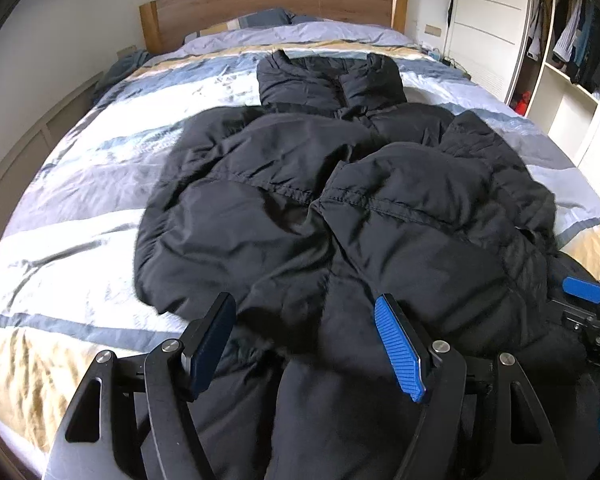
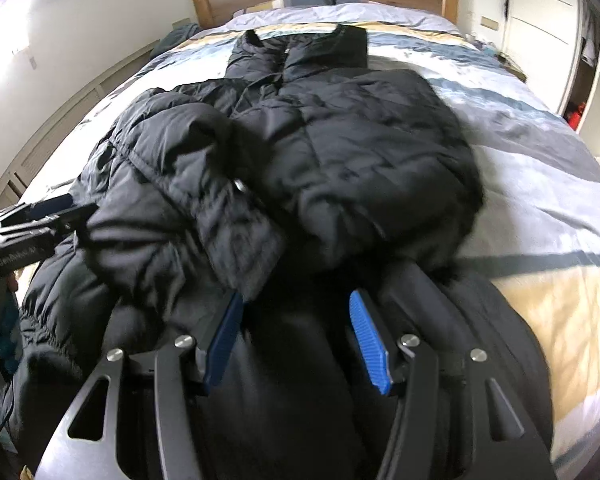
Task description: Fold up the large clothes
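A large black puffer jacket (image 1: 300, 184) lies on the bed, collar toward the headboard, both sleeves folded in over its front. It also shows in the right wrist view (image 2: 340, 152). My left gripper (image 1: 304, 308) is open, its blue-padded fingers straddling the jacket's near hem on the left half. My right gripper (image 2: 296, 304) is open over the near hem on the right half, holding nothing. The right gripper shows at the right edge of the left wrist view (image 1: 584, 290); the left one at the left edge of the right wrist view (image 2: 40, 212).
The bed has a striped blue, white and tan cover (image 1: 80, 184) and a wooden headboard (image 1: 276, 0) with pillows (image 1: 268, 18). An open wardrobe (image 1: 572, 48) with hanging clothes stands on the right. A low wall panel (image 1: 28, 148) runs along the left.
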Motion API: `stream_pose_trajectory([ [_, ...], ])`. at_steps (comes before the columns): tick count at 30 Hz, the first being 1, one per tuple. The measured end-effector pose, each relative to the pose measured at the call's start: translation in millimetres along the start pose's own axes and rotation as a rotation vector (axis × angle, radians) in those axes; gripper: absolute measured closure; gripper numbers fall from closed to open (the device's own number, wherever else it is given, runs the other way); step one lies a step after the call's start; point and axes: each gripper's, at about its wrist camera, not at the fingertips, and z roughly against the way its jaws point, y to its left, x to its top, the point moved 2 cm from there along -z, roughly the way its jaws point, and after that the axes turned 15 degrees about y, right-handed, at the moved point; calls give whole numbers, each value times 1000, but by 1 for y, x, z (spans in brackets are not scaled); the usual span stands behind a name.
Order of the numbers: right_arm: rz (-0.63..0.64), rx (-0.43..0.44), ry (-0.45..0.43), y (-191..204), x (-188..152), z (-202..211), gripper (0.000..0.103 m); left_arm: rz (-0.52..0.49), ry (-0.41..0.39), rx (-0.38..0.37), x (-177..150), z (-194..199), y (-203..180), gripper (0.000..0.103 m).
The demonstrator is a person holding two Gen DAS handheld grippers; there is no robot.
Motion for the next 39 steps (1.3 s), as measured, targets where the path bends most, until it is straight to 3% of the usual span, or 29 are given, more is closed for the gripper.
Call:
stream_pose_trajectory([
  [6,-53,14,-78,-22,-20,49,49,16,-52,-40,-11,47,4,31],
  [10,-88,22,-148,-39,-20,83,49,9,-79,-15,-6,76,7,27],
  [12,-107,21,-187,-48,-17,102,49,20,-90,3,-1,92,16,21],
  [17,-116,23,-270,-62,7,142,48,52,-137,43,32,131,47,18],
  [23,-90,-8,-324,-76,66,168,47,126,-152,45,104,160,92,18],
  [27,-69,-6,-324,-85,127,164,47,158,-123,69,164,153,117,18],
  [31,-56,13,-304,-96,202,141,47,190,-84,22,226,121,140,18],
  [39,-109,153,-233,-112,339,32,47,344,1,-137,328,-17,174,18],
])
